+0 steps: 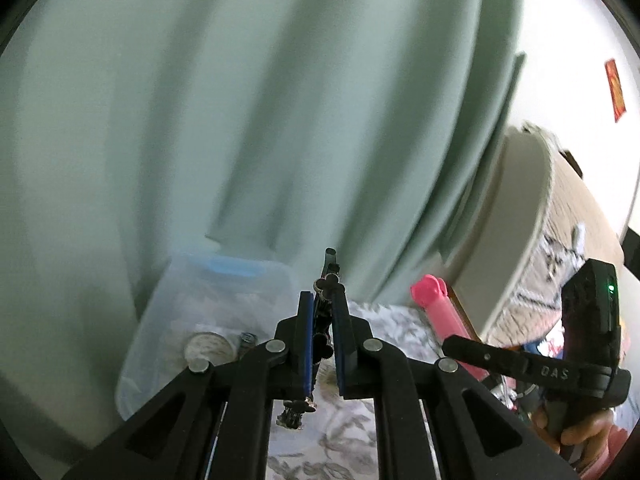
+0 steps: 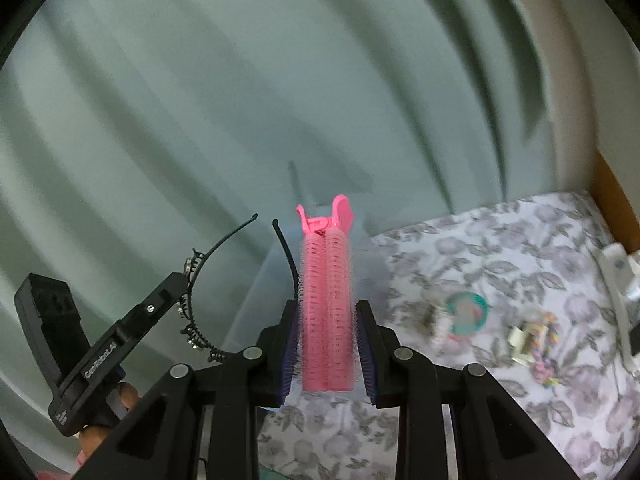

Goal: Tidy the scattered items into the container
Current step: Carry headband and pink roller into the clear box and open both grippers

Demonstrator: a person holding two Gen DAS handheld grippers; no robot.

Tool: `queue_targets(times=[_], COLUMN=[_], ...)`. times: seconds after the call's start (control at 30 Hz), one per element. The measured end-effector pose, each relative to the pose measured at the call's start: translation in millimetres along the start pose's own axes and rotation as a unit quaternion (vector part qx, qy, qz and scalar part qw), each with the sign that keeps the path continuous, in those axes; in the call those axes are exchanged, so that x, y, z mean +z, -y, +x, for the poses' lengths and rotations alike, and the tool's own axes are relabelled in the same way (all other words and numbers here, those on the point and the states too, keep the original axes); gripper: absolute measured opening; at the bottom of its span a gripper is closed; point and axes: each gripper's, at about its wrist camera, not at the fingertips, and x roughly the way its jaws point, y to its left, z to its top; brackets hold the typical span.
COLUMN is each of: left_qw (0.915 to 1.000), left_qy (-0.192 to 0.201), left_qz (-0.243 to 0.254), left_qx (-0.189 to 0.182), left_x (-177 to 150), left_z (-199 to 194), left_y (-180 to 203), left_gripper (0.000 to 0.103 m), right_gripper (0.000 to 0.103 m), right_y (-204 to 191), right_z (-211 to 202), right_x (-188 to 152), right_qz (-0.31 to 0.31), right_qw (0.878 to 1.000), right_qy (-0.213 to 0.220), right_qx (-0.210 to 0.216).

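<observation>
Soft, even daylight, no hard shadows. Fisheye bending curves the curtain (image 1: pixel 240 120) folds; the bedspread (image 2: pixel 520 280) clutter is motion-blurred.

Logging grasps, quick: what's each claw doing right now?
Left claw: shut on the black jewelled plastic headband.
Right claw: shut on the pink bristly hair-roller clip.

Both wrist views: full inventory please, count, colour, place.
headband: 1, black with jewelled bits, held in left gripper
hair roller clip: 1, pink, held in right gripper
container: 1, clear plastic with blue lid latch, on bedspread by curtain
round compact: 1, teal rim, on bedspread
small hair accessories: a few, white and multicolour, blurred, on bedspread
bedspread: 1, white with grey floral print
curtain: 1, pale green, behind
left gripper: 1, black, blue pads
right gripper: 1, black, blue pads
</observation>
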Motion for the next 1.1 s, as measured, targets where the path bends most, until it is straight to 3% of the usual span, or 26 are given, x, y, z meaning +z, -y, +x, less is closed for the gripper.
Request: queue_targets(times=[0.5,0.93,1.0,1.03,1.1], left_qw=[0.9966,0.9939,0.9934,0.9932,0.9928], left_qy=[0.010,-0.029,-0.039,-0.042,-0.050], left_qz=[-0.055,-0.080,-0.082,-0.083,-0.084], left_qx=[0.060,0.070,0.069,0.070,0.069], left_x=[-1.6,-19.9,-24.0,-25.6,-28.3], left_z=[7.4,23.5,22.7,24.0,30.5], left_y=[-69.8,-91.6,-93.5,-93.4,-92.2], left_gripper=[0.009,0.009,0.014,0.017,0.035], right_gripper=[0.030,0.033,0.034,0.039,0.047], right_y=[-71.0,-60.1,-58.3,-56.9,-55.6], right_z=[74.0,129.4,134.6,135.8,135.1], right_x=[-4.2,-20.3,-21.6,-22.5,-23.6], right_qz=[-0.062,-0.046,-0.044,-0.044,-0.042], right_qw=[0.996,0.991,0.991,0.991,0.990], right_qy=[-0.060,-0.122,-0.129,-0.130,-0.131], right_qx=[0.037,0.006,-0.001,-0.003,-0.003])
